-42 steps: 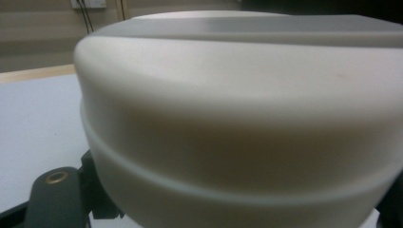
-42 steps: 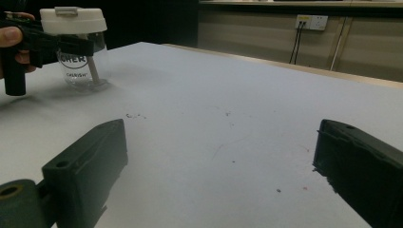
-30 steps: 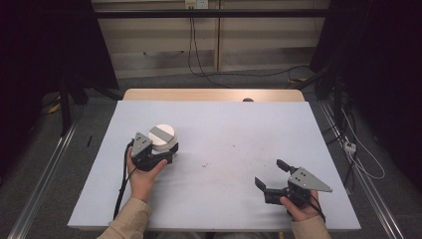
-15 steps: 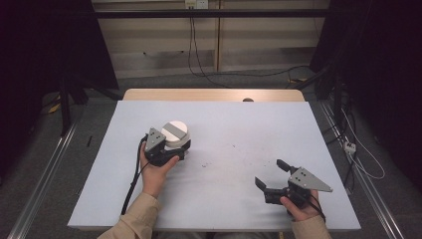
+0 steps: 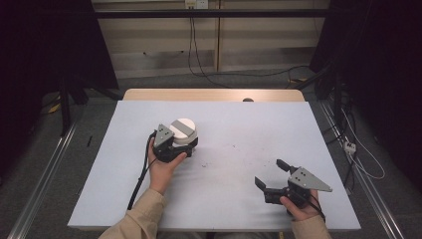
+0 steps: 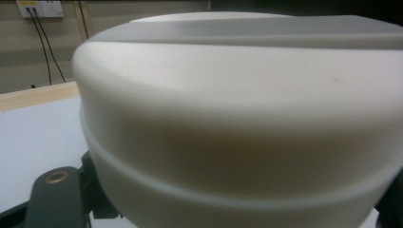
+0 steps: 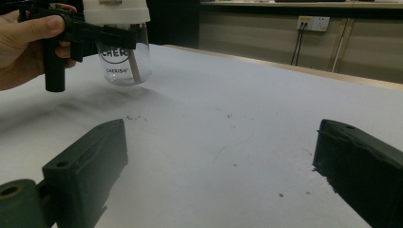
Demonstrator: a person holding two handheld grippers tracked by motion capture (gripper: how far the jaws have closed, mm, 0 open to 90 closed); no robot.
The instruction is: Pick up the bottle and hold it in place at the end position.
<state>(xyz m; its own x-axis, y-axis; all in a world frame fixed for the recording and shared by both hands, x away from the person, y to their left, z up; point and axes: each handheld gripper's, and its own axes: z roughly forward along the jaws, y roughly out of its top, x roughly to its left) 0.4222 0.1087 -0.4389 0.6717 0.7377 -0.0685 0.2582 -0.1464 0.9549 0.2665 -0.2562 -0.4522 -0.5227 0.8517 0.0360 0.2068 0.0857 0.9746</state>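
Left gripper (image 5: 185, 145) sits left of the table's middle, clamped on a jar (image 5: 182, 133); its jaws grip the jar just below the lid (image 5: 182, 129), as the right gripper view shows, with the black jaws on either side of the neck; the jar (image 7: 124, 61) is clear glass with dark printed lettering, and it seems to hang a little above the sheet, with a soft shadow under it, though whether its base touches I cannot tell; the lid (image 7: 116, 10) is white, with a grey band across its top in the high view; in the left gripper view the lid (image 6: 247, 109) looms very close and blurred, with one dark jaw at the lower left corner; the left hand (image 5: 164, 167) wraps the gripper's body from the near side, and a black cable (image 5: 142, 174) trails back along the beige sleeve (image 5: 139, 224) toward the near edge.

Right gripper (image 5: 272, 175) rests near the table's near right corner, well apart from the jar; its jaws stand wide with nothing between them, pointing left and slightly far; a grey three-cornered plate (image 5: 309, 181) tops it; the right hand (image 5: 298, 206) holds it from the near side.

White sheet (image 5: 239, 124) covers the table (image 5: 214, 94), whose wooden far edge shows beyond it; small dark specks dot the sheet between the grippers.
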